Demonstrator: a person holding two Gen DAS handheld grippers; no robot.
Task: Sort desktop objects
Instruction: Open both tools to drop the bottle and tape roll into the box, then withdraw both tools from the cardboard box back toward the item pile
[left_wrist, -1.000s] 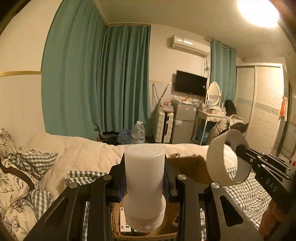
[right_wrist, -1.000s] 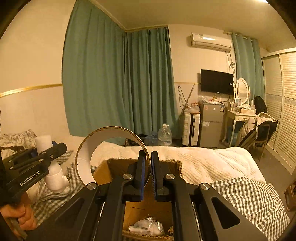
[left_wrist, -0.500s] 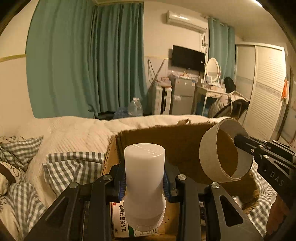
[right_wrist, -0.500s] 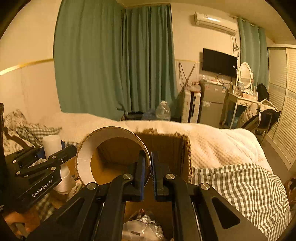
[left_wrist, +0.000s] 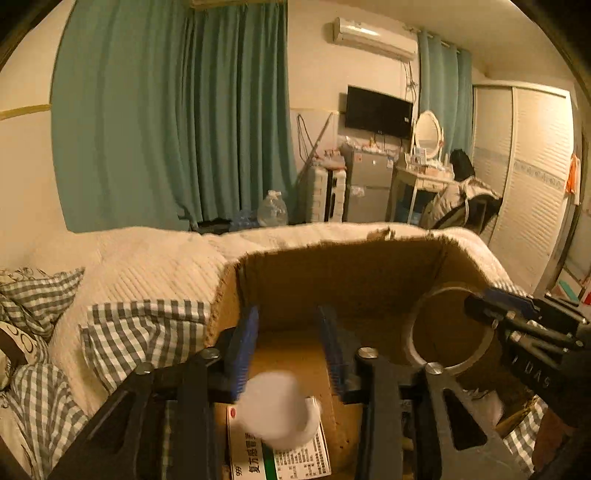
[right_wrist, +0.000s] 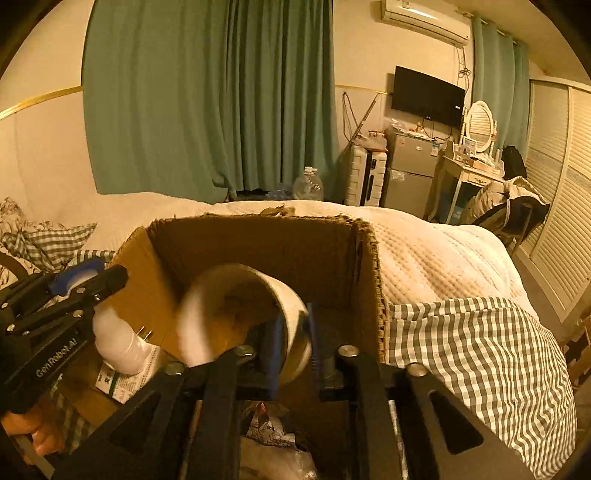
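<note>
A brown cardboard box (left_wrist: 343, 266) sits on the bed, also in the right wrist view (right_wrist: 255, 236). My left gripper (left_wrist: 290, 332) is open above the box; a blurred white bottle (left_wrist: 277, 410) is below its fingers, falling free, and shows in the right wrist view (right_wrist: 118, 343). My right gripper (right_wrist: 293, 332) is open; a blurred wide tape roll (right_wrist: 240, 317) tips loose between its fingers over the box. The roll also shows in the left wrist view (left_wrist: 447, 332).
A medicine carton (left_wrist: 280, 458) and crumpled plastic packaging (right_wrist: 273, 435) lie in the box. Checked pillows (left_wrist: 140, 332) lie left of it, a checked blanket (right_wrist: 480, 362) right. A white quilt (right_wrist: 436, 258) covers the bed behind.
Both grippers moved down over the box and opened. The white bottle dropped out of the left gripper; the tape roll came loose from the right gripper and tips downward.
</note>
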